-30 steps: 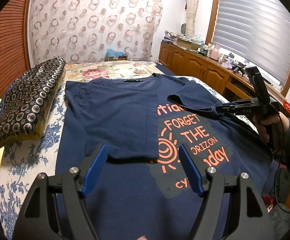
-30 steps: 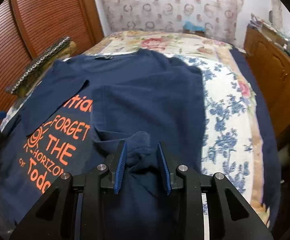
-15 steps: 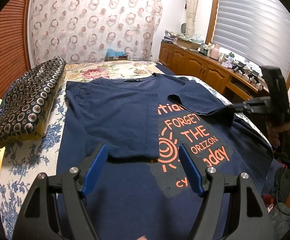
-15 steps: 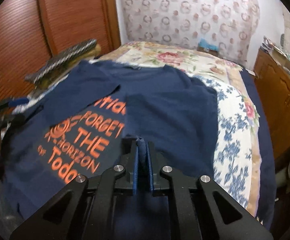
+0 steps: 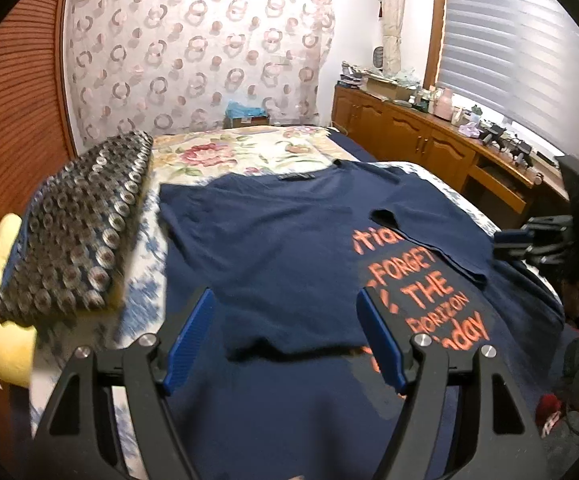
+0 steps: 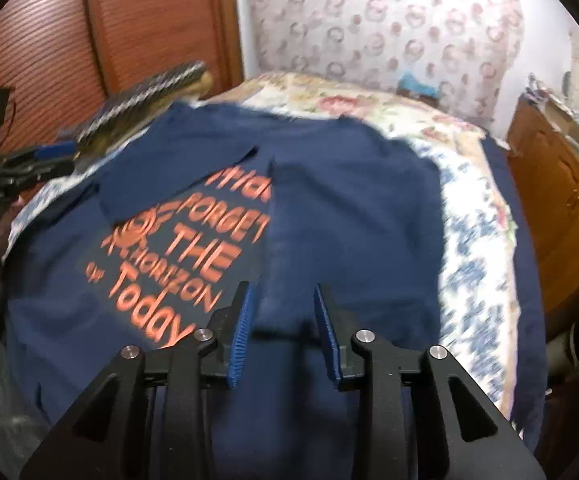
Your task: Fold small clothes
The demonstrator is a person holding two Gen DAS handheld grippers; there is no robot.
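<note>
1. The t-shirt is dark blue with orange letters on the front. It lies flat on the bed, with the neck toward the far end and the hem toward the person.
2. One side of it is already folded over the middle, and this folded panel covers part of the letters. On the other side the sleeve is also turned inward and lies over the first letters.
3. The left gripper hangs above the lower edge of the folded panel. Its jaws stand wide apart and nothing is between them.
4. The right gripper is also spread, with a smaller gap, and it carries no cloth. The edge of the folded panel shows through the gap, but the view is blurred, so contact cannot be told.
5. The shirt looks like thin knitted cloth. Probably it is light, soft and without stiffness, so it will hang down and wrinkle when only one point is lifted.
6. The cloth probably does not slip on the ribbed blue pads, and it is not fragile.
7. A good place to take hold seems to be the hem, one gripper at each lower corner, pinching all layers together.
8. A dotted cushion lies beside the shirt and does not touch it.
</note>
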